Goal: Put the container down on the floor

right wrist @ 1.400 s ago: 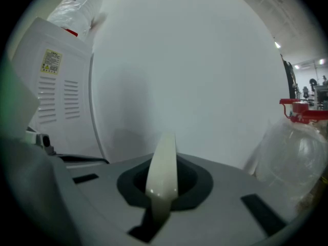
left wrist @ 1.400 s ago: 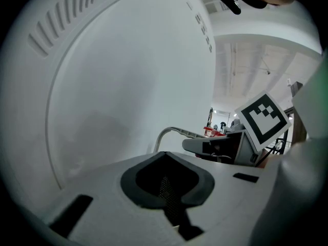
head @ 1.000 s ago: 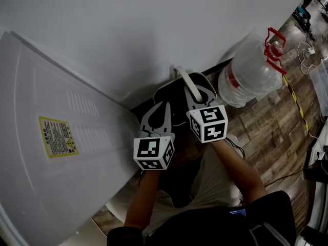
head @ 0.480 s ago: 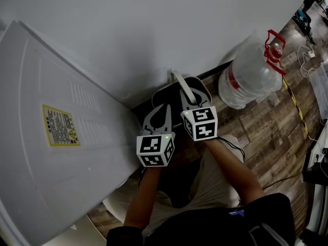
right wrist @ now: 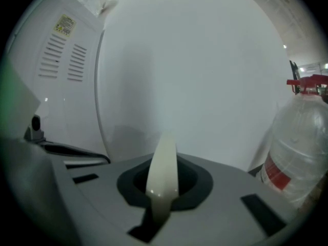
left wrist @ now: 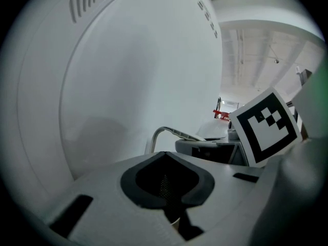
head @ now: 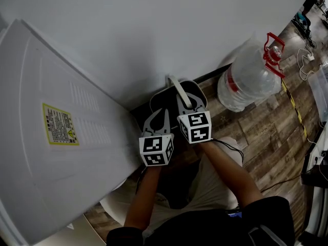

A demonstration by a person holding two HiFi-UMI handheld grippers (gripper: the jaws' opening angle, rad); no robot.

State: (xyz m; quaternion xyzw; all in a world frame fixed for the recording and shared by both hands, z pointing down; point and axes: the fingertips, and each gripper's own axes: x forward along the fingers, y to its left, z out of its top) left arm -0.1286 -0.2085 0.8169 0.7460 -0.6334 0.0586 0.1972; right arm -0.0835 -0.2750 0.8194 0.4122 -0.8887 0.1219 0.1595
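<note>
The container (head: 163,97) is a dark round tub with a pale rim and a white arched handle (head: 180,92). It hangs low against the wall, between the white appliance and the water bottle. Whether its base touches the floor is hidden. My right gripper (head: 185,104) is shut on that handle (right wrist: 163,170), which runs up between its jaws. My left gripper (head: 158,115) is beside it on the left, jaws together, with nothing visible between them. The left gripper view shows the container (left wrist: 207,148) and its handle (left wrist: 171,132) just ahead to the right.
A large white appliance (head: 56,137) with a yellow label (head: 60,124) fills the left side. A big clear water bottle (head: 246,78) with a red cap stands on the wooden floor (head: 266,132) to the right. The white wall (head: 154,29) is straight ahead. Cables lie at the far right.
Both grippers and the container have sunk toward the floor, closer to the wall's foot. The right gripper's hold on the handle is unchanged.
</note>
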